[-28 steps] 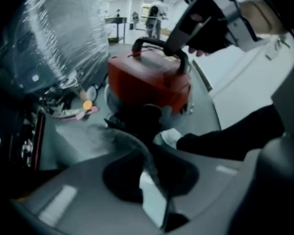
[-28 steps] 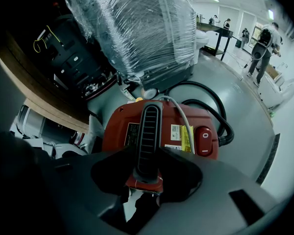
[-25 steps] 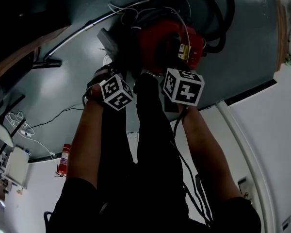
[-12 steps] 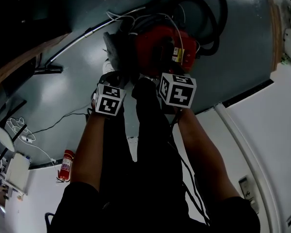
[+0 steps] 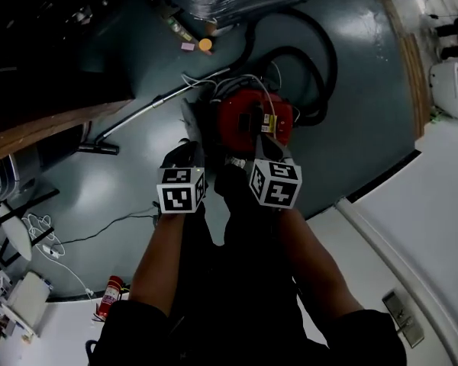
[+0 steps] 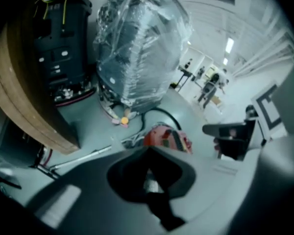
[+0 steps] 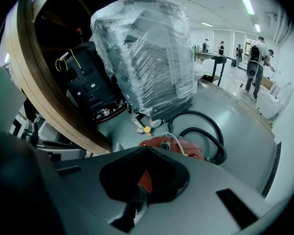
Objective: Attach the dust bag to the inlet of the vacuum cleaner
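Vacuum cleaner [image 5: 256, 120] sits on the floor [image 5: 351, 90] at 12 o'clock of both claws, with a grey piece [image 5: 192, 122], possibly the dust bag, against its 9 o'clock side. Left claw [image 6: 156, 204] is together and empty; right claw [image 7: 136, 207] has just closed, also empty. Whether the bag is attached stays unconfirmed.

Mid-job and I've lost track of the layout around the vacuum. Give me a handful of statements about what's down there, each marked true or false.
1. The vacuum cleaner has a red body. True.
2. The vacuum cleaner stands on a table. False: it sits on the dark floor.
3. A black hose lies looped on the floor beside the vacuum cleaner. True.
4. The fire extinguisher leans against the vacuum cleaner. False: the fire extinguisher is well away from it, at the lower left of the head view, next to a white surface.
5. A small orange disc lies on the floor near the plastic-wrapped stack. True.
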The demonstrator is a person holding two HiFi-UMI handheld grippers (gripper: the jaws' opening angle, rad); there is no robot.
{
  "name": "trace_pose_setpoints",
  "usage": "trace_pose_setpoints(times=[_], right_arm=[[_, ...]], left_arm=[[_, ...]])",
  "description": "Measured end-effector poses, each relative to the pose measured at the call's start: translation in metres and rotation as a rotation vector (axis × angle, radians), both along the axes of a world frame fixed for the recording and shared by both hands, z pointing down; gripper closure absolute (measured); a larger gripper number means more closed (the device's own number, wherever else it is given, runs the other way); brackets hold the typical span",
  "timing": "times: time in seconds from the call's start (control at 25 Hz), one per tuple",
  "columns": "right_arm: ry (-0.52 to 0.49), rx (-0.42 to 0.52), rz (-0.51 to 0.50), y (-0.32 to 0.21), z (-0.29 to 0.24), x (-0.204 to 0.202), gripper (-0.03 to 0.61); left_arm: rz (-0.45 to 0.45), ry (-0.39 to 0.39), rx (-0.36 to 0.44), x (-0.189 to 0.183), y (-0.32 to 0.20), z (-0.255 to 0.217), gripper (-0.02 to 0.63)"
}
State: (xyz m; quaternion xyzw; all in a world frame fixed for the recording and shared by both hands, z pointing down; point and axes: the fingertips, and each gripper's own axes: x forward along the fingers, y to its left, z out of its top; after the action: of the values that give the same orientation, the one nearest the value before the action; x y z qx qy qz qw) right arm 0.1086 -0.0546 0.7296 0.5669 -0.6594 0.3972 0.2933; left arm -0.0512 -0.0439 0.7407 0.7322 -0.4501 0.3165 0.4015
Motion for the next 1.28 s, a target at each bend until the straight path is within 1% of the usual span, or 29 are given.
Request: trace_pose_setpoints(times=[0.12, 0.24, 0.44, 0.64, 0.8, 0.96, 1.12, 1.28], right_arm=[[-0.073, 0.061, 0.004, -0.002, -0.063, -0.010, 0.580], [-0.116, 0.146, -0.012, -0.006, -0.133, -0.017, 0.580], [-0.148, 0.317, 0.016, -0.021, -0.240, -0.011, 0.580], [-0.131, 0.472, 0.004, -0.038, -0.328, -0.014, 0.580], [-0.119, 0.563, -0.010, -0.043, -0.383, -0.020, 0.580], [-0.087, 0.637, -0.016, -0.052, -0.423, -0.024, 0.581], [-0.065, 0.672, -0.020, -0.060, -0.448, -0.025, 0.581], [-0.049, 0.697, 0.006, -0.070, -0.467, -0.018, 0.581]], left_arm=[[-0.002, -0.009, 0.078, 0.008, -0.016, -0.068, 0.615], [0.013, -0.002, 0.168, 0.018, -0.028, -0.141, 0.615], [0.021, 0.013, 0.302, 0.029, -0.052, -0.246, 0.615], [0.058, 0.031, 0.423, 0.044, -0.069, -0.335, 0.615], [0.100, 0.032, 0.492, 0.056, -0.074, -0.387, 0.615], [0.133, 0.020, 0.552, 0.064, -0.087, -0.425, 0.615], [0.147, 0.006, 0.600, 0.068, -0.100, -0.457, 0.614], [0.181, 0.012, 0.636, 0.075, -0.110, -0.477, 0.614]])
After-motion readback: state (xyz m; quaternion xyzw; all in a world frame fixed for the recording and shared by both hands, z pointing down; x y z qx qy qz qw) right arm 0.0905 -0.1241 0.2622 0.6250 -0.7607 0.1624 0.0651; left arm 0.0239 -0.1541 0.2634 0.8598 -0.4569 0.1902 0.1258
